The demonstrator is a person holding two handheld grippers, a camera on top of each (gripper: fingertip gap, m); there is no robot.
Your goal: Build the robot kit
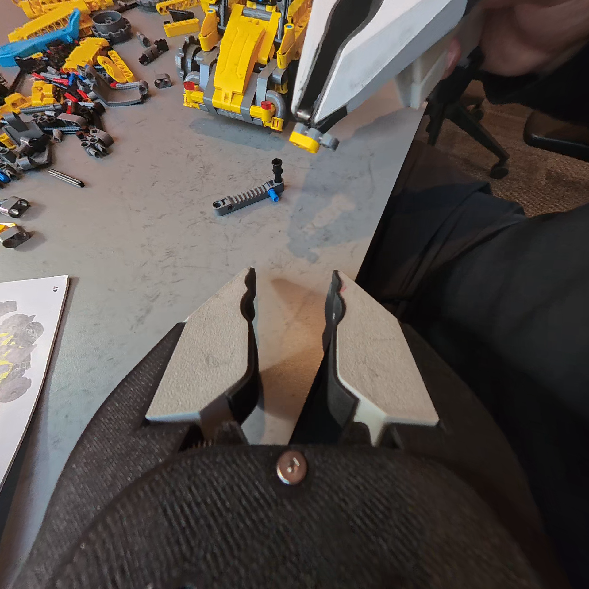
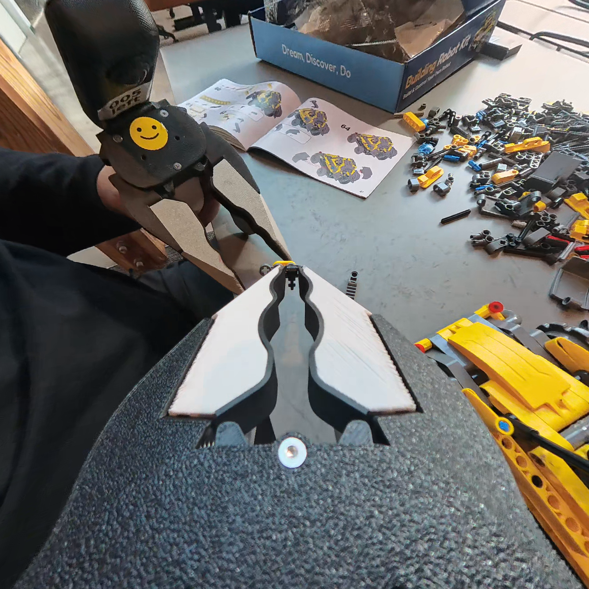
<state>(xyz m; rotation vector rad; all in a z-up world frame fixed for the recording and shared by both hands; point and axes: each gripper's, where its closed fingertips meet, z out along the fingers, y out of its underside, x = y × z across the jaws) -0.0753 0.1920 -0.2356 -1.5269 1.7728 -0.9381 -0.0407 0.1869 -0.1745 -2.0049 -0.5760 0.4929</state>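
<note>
Left wrist view: the left gripper point(image 1: 293, 277) has its jaws apart and empty, above the near edge of the grey table point(image 1: 153, 242). Ahead of the jaws lies a grey toothed rack piece point(image 1: 248, 198) with a black pin and a blue pin. Farther ahead, the right gripper point(image 1: 307, 122) is clamped on a small yellow-and-grey connector point(image 1: 310, 141), just beside the yellow vehicle model point(image 1: 239, 63). Loose parts point(image 1: 57, 95) lie ahead to the left; an instruction booklet point(image 1: 28, 344) lies left of the jaws.

Right wrist view: the right gripper point(image 2: 289, 271) has its jaws together on the small connector point(image 2: 284, 264), with a black pin between the tips. The left gripper point(image 2: 251, 271) stands left of them, jaws apart. An open booklet point(image 2: 318, 140), a blue box point(image 2: 334, 67) and loose parts point(image 2: 510, 178) lie ahead; the vehicle model point(image 2: 510, 376) lies to the right.
</note>
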